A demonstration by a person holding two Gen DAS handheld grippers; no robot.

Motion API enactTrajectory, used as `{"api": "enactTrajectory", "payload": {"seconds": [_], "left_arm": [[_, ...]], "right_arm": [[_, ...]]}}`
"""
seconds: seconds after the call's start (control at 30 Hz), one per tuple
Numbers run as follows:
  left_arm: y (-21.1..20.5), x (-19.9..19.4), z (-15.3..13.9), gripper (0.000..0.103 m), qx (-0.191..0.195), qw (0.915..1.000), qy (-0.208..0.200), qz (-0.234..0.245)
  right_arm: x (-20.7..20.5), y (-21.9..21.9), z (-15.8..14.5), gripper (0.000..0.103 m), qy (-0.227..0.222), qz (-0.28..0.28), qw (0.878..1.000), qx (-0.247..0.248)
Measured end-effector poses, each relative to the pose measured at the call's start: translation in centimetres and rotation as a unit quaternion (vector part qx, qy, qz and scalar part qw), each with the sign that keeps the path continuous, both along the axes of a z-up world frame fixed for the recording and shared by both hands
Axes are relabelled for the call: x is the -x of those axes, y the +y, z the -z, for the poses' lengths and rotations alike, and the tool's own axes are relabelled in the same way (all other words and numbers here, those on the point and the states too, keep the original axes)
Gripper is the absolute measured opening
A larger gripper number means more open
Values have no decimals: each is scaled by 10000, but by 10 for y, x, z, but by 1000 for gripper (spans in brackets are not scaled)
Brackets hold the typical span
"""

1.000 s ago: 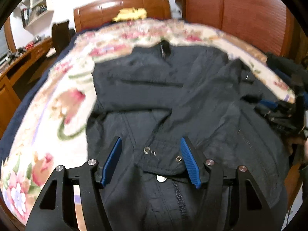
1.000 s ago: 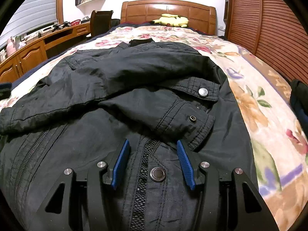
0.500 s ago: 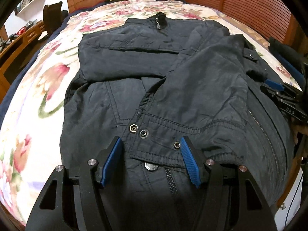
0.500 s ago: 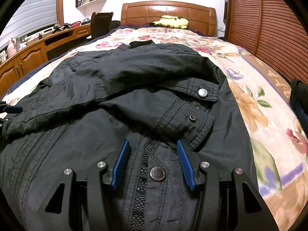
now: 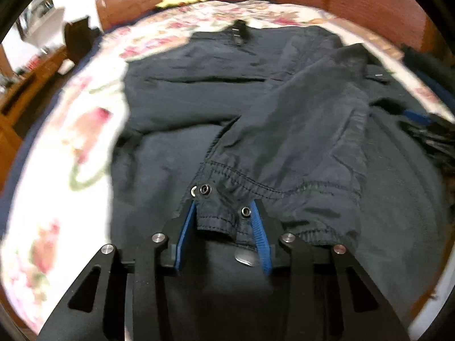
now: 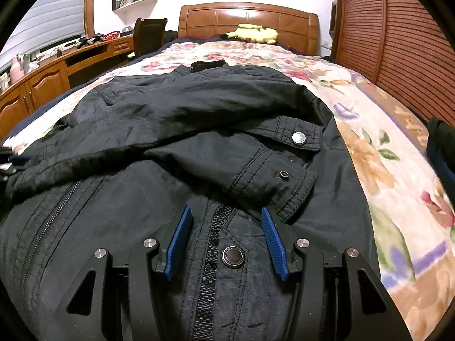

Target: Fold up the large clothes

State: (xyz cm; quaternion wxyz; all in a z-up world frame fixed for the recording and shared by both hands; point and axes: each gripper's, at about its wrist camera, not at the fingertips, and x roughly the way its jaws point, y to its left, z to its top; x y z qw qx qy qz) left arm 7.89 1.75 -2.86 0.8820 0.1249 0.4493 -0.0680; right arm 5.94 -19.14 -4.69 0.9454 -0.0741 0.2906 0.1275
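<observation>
Jacket (image 5: 298, 130) lies flat on the flowery bed (image 6: 378, 153). Left gripper (image 5: 224, 213) has just been closing & now pinches the sleeve cuff (image 5: 224, 216). Right gripper (image 6: 224, 221) sits w/ jaws apart over the zipper (image 6: 212, 258), grabbing nothing.

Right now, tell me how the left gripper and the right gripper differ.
The left gripper has just been closing, its jaws around a sleeve cuff; the right gripper stands wider, open over the jacket's front zipper, gripping nothing. Both have blue pads and point at the dark jacket.
</observation>
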Motion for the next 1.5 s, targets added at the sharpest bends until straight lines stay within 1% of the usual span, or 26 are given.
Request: {"api": "enactTrajectory", "payload": {"seconds": [0.07, 0.1, 0.13, 0.23, 0.3, 0.37, 0.43, 0.5, 0.6, 0.77, 0.8, 0.83, 0.9, 0.97, 1.03, 1.07, 1.13, 1.23, 1.33, 1.5], "left_arm": [[8, -7, -2, 38, -284, 9994, -114, -176], [15, -12, -3, 38, -358, 9988, -156, -303], [20, -15, -4, 38, -331, 9986, -176, -359], [36, -18, -10, 38, -70, 9988, -235, -424], [42, -14, -17, 38, 100, 9985, -355, -401], [46, -11, -25, 38, 156, 9978, -468, -453], [51, -6, -35, 38, 177, 9962, -668, -538], [59, 1, -46, 38, 372, 9945, -815, -539], [71, 11, -60, 38, 643, 9919, -941, -566], [80, 25, -72, 39, 890, 9883, -1130, -513], [82, 29, -73, 40, 912, 9875, -1185, -508], [83, 33, -74, 48, 932, 9866, -1237, -506], [86, 41, -77, 50, 1054, 9833, -1414, -454], [90, 46, -78, 56, 1160, 9815, -1475, -378], [94, 52, -77, 82, 1217, 9793, -1568, -406], [96, 56, -77, 84, 1222, 9780, -1639, -421], [99, 60, -75, 86, 1201, 9775, -1673, -452], [104, 65, -66, 86, 1243, 9792, -1544, -441], [108, 74, -54, 86, 1208, 9810, -1460, -424], [117, 90, -37, 86, 1392, 9813, -1290, -324]], "right_arm": [[0, -1, 0, 53, -11, -6, 10000, 16], [0, -1, 0, 53, -9, -9, 10000, 14], [0, -1, 0, 53, -5, -13, 10000, 7], [0, -2, 0, 53, 0, -24, 10000, -7], [0, -2, 0, 53, 1, -24, 10000, -3], [0, -2, 0, 53, 4, -25, 10000, -8], [0, -3, 0, 53, 10, -27, 10000, -11], [0, -3, 0, 53, 13, -26, 10000, -2], [-1, -3, 0, 53, 17, -32, 10000, 3], [-1, -3, 0, 53, 15, -32, 10000, 0], [-1, -3, 0, 53, 16, -32, 10000, 2], [-1, -3, 0, 53, 18, -33, 10000, -1], [-1, -3, 0, 53, 14, -30, 10000, 4], [-1, -3, 0, 53, 10, -31, 10000, 14], [-2, -4, 0, 53, 13, -39, 10000, 6], [-2, -3, 0, 53, 14, -38, 10000, 6], [-1, -4, 0, 53, 10, -38, 10000, 8], [-1, -3, 0, 53, 11, -38, 10000, 9], [-2, -3, 0, 53, 16, -34, 10000, 31], [-1, 1, -6, 54, 109, -58, 9996, 264]]}}
